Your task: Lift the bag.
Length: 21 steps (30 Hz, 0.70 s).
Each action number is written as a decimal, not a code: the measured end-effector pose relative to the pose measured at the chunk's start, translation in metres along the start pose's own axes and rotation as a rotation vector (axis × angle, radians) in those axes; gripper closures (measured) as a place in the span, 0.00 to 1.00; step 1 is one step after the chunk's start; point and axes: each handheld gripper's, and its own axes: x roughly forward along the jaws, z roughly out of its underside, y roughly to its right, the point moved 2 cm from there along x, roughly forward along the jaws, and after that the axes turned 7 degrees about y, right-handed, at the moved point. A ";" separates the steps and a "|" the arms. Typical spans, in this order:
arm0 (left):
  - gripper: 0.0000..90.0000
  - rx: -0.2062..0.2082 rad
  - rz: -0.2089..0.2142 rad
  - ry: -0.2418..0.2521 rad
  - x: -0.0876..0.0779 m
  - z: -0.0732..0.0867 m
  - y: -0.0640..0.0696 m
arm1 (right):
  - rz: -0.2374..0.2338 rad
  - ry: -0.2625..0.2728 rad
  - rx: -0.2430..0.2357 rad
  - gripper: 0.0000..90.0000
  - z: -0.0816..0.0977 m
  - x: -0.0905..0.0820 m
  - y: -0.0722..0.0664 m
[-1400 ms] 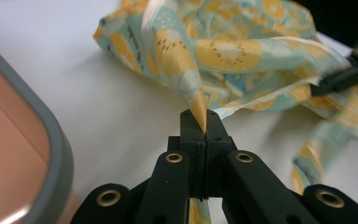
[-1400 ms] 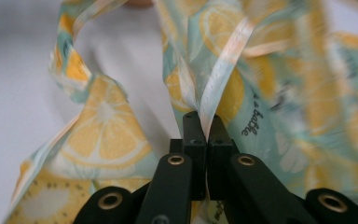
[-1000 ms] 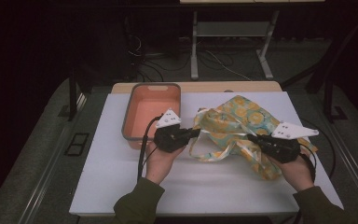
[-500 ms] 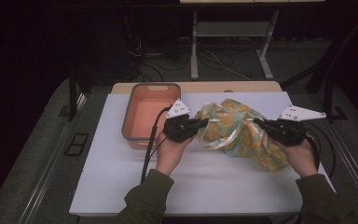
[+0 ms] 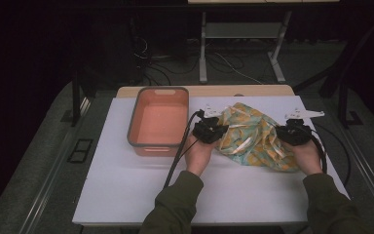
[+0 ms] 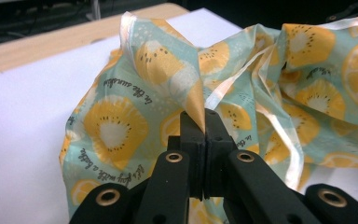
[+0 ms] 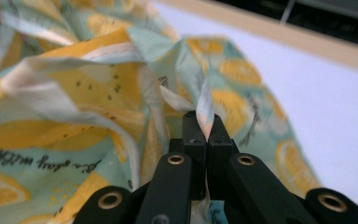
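Here both tongs, left (image 6: 204, 122) and right (image 7: 207, 128), pinch crumpled cloth (image 5: 253, 136); underside hidden.

Looks like a lab or recording studio, not a home; white-topped table (image 5: 126, 195) on a dark grey floor (image 5: 39, 161), black surroundings all round. Loose cables (image 5: 229, 63) trail on the floor behind; metal legs of another bench (image 5: 203, 48) stand beyond; floor rails (image 5: 53, 170) flank the table.

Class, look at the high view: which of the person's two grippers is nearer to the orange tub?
Left. The left gripper sits just beside the orange tub; the right gripper is across the fruit-print cloth.
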 end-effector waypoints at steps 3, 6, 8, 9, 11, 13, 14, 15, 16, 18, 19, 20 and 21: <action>0.94 -0.002 -0.001 -0.011 0.000 0.004 -0.002 | -0.033 -0.016 0.024 0.98 0.004 0.003 0.000; 0.81 -0.003 0.008 -0.014 -0.006 0.004 -0.002 | -0.078 0.013 0.070 0.85 -0.001 -0.004 0.000; 0.73 0.006 0.012 -0.009 -0.012 0.003 0.000 | -0.119 0.037 0.097 0.71 -0.005 -0.010 -0.001; 0.68 0.010 0.014 -0.003 -0.015 0.003 0.001 | -0.127 0.049 0.105 0.65 -0.007 -0.014 -0.001; 0.59 0.018 0.030 -0.007 -0.021 0.002 0.003 | -0.172 0.063 0.126 0.55 -0.011 -0.021 -0.001; 0.50 0.028 0.047 -0.019 -0.027 0.001 0.005 | -0.196 0.083 0.137 0.46 -0.014 -0.029 -0.001; 0.48 0.039 0.053 -0.014 -0.030 0.001 0.006 | -0.213 0.093 0.139 0.44 -0.015 -0.032 -0.001; 0.46 0.045 0.059 -0.011 -0.033 0.000 0.007 | -0.221 0.094 0.145 0.41 -0.016 -0.036 -0.002; 0.43 0.051 0.071 -0.011 -0.036 0.000 0.008 | -0.228 0.101 0.141 0.39 -0.018 -0.039 -0.003; 0.38 0.066 0.081 -0.016 -0.041 0.001 0.009 | -0.235 0.114 0.126 0.34 -0.019 -0.045 -0.005; 0.36 0.068 0.095 -0.014 -0.043 0.002 0.009 | -0.240 0.119 0.118 0.32 -0.020 -0.048 -0.007; 0.35 0.069 0.097 -0.011 -0.045 0.003 0.009 | -0.242 0.120 0.112 0.31 -0.020 -0.051 -0.008; 0.32 0.075 0.098 -0.009 -0.047 0.004 0.008 | -0.243 0.123 0.108 0.30 -0.020 -0.054 -0.009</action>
